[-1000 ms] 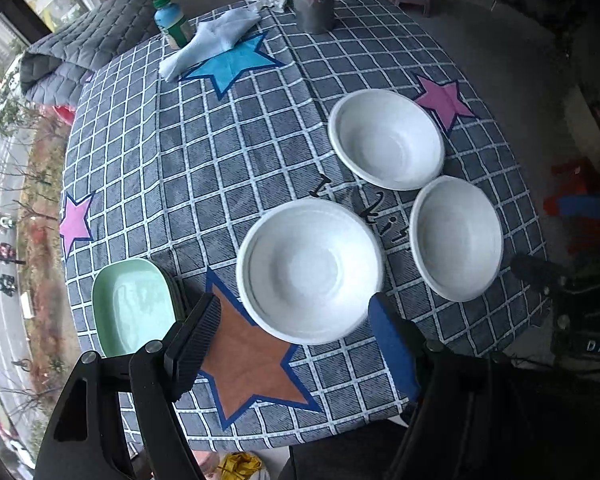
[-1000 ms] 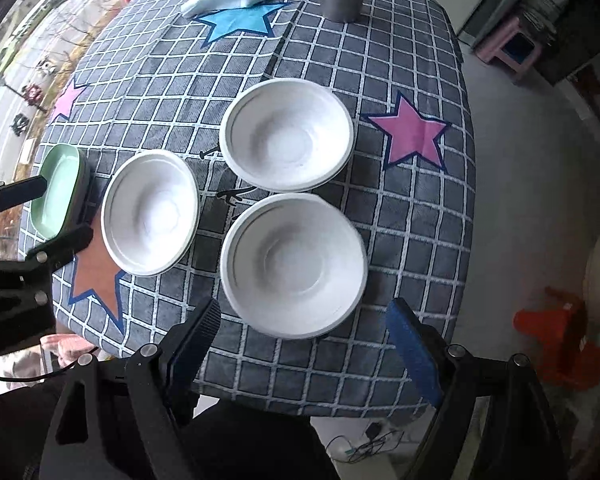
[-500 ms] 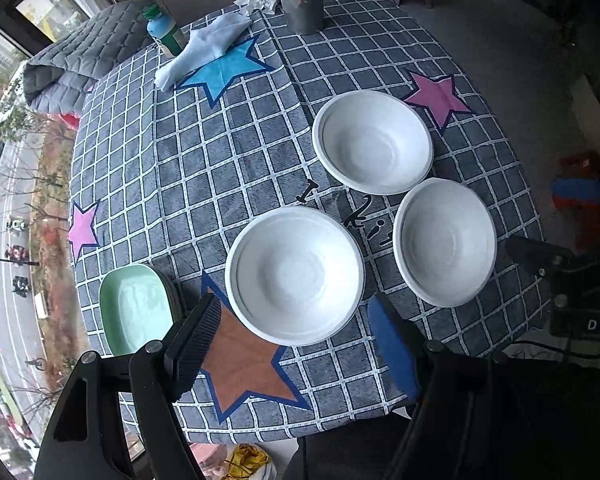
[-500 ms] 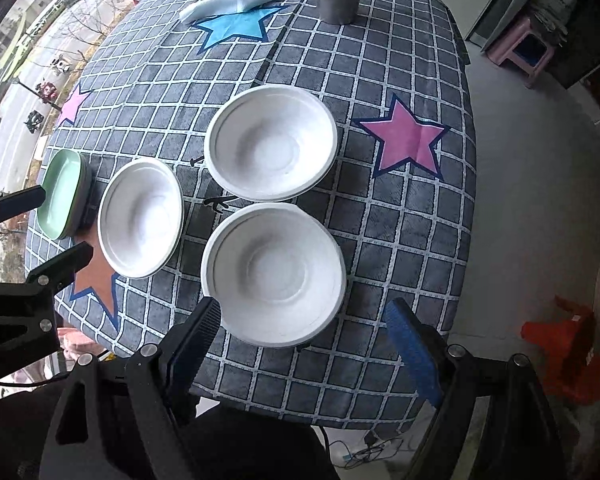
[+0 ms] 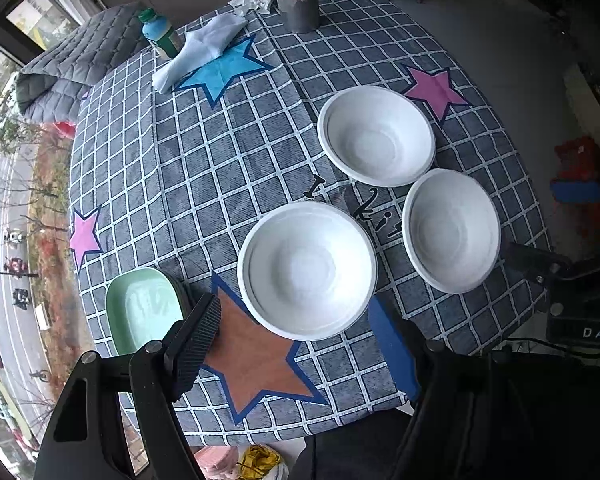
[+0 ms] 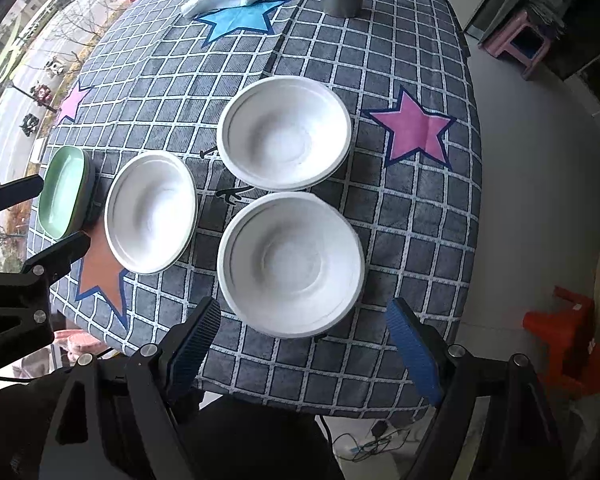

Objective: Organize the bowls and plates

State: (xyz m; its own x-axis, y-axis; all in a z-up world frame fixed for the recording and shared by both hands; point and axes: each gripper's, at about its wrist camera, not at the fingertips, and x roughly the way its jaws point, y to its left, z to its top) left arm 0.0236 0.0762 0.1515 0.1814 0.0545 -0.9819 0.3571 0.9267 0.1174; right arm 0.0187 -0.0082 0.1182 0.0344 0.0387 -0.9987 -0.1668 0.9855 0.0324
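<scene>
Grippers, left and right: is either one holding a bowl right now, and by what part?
Neither. The left gripper and the right gripper are both open above the white bowls, holding nothing.

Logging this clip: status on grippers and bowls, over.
Left gripper open, empty. Right gripper open, empty. Three white bowls unstacked, green dish at table edge. Nothing in the way.

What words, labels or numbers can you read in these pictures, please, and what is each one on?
"DAS": white letters on the black body of the right tongs, cut off by the picture's edge.
Black handwritten marks on the tablecloth, between the white bowls: not legible.
Bottle label: too small to read.
</scene>
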